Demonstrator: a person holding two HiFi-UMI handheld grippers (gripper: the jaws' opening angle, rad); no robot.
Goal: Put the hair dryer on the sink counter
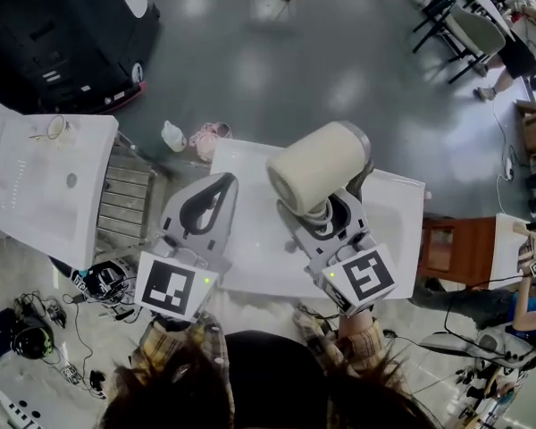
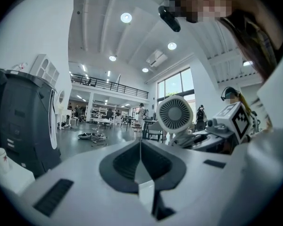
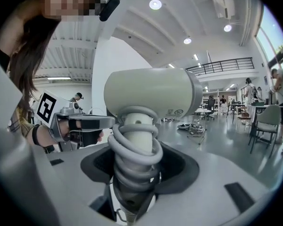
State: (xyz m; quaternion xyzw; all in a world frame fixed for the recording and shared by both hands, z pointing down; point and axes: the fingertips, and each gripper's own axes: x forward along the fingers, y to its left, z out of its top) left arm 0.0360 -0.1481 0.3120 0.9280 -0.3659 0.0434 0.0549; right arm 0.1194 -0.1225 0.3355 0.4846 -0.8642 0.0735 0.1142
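Note:
A cream hair dryer [image 1: 317,164] with its grey cord coiled round the handle stands upright in my right gripper [image 1: 332,214], which is shut on the handle. Both hang over the white sink counter [image 1: 246,164] beneath me. In the right gripper view the hair dryer [image 3: 151,93] fills the middle and the coiled handle [image 3: 134,152] sits between the jaws. My left gripper [image 1: 216,186] is held beside it on the left, shut with nothing in it. In the left gripper view the jaws meet in a line, and the hair dryer [image 2: 174,114] shows its round rear grille on the right.
A second white sink unit [image 1: 45,186] stands at the left next to a metal rack [image 1: 125,195]. A black machine [image 1: 62,25] is at the back left. Pink and white things [image 1: 205,138] lie on the floor behind the counter. A wooden cabinet [image 1: 456,248] is at the right.

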